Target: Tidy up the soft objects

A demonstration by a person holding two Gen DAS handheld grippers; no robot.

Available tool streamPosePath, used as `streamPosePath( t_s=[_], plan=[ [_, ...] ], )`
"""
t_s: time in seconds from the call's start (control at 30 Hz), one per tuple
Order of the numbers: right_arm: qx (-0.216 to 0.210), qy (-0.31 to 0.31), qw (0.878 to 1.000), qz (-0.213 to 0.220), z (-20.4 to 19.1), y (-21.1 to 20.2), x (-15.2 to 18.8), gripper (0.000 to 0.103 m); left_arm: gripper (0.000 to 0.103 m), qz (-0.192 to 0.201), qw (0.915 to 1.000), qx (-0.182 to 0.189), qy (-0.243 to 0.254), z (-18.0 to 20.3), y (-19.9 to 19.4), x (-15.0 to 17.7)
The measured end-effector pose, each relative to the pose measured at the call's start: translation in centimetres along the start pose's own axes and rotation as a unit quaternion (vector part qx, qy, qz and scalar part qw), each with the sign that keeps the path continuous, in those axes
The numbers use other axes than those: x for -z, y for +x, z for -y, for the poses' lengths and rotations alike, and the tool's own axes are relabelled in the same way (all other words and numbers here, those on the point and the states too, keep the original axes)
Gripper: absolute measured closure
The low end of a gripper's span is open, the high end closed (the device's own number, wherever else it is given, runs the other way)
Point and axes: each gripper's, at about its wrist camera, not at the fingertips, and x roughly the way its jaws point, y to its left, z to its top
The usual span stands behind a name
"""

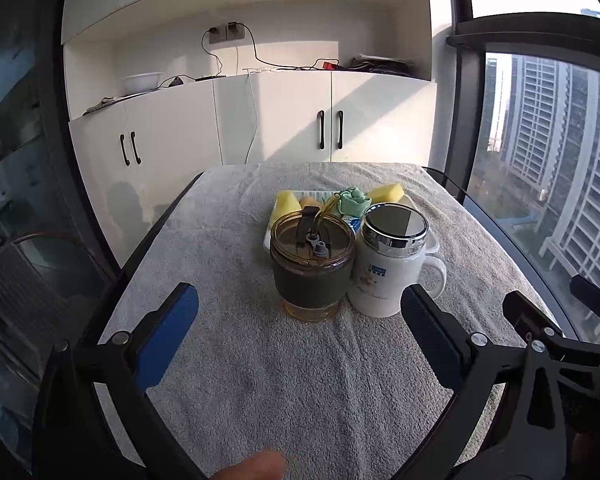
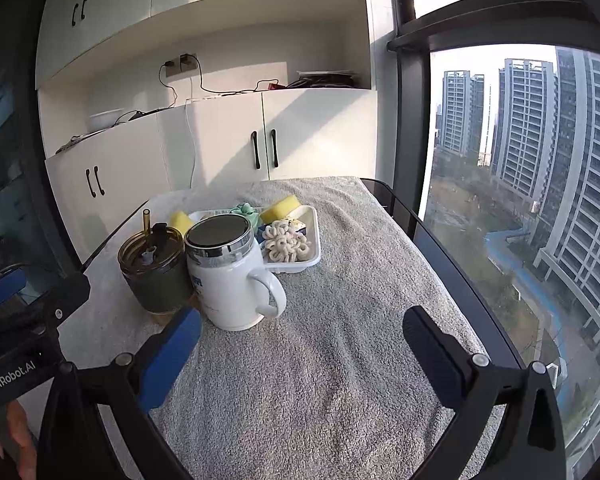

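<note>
- Fingers wide apart on the left gripper, nothing between them, hovering over the grey towel.
- Right gripper gapes just as wide, empty too.
- White tray sits behind the white mug, holding yellow sponges, a green cloth and a cream scrunchie.
- Amber tumbler touches the mug's left side.

Tumbler left of mug, tray w/ sponges behind.
</note>
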Motion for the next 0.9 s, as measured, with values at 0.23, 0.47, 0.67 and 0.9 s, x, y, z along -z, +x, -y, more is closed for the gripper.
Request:
streamPosePath(
  t_s=[0.23, 0.47, 0.67, 0.9],
  plan=[
    [0.006, 0.004, 1.000, 0.000, 0.2, 0.0, 0.0, 0.000, 0.000, -0.012, 0.9999, -0.004, -0.011, -0.2, 0.6, 0.0],
    [0.009, 0.000, 1.000, -0.007, 0.2, 0.4, 0.1, 0.000, 0.000, -0.015, 0.9999, 0.000, -0.002, 0.1, 1.0, 0.0],
    [0.011, 0.000, 1.000, -0.006, 0.3, 0.4, 0.0, 0.000, 0.000, -0.014, 0.9999, 0.004, -0.003, 0.2, 1.2, 0.0],
    [0.012, -0.001, 1.000, -0.008, 0.3, 0.5, 0.0, 0.000, 0.000, -0.015, 0.9999, 0.008, -0.001, 0.2, 1.3, -0.1]
  ],
)
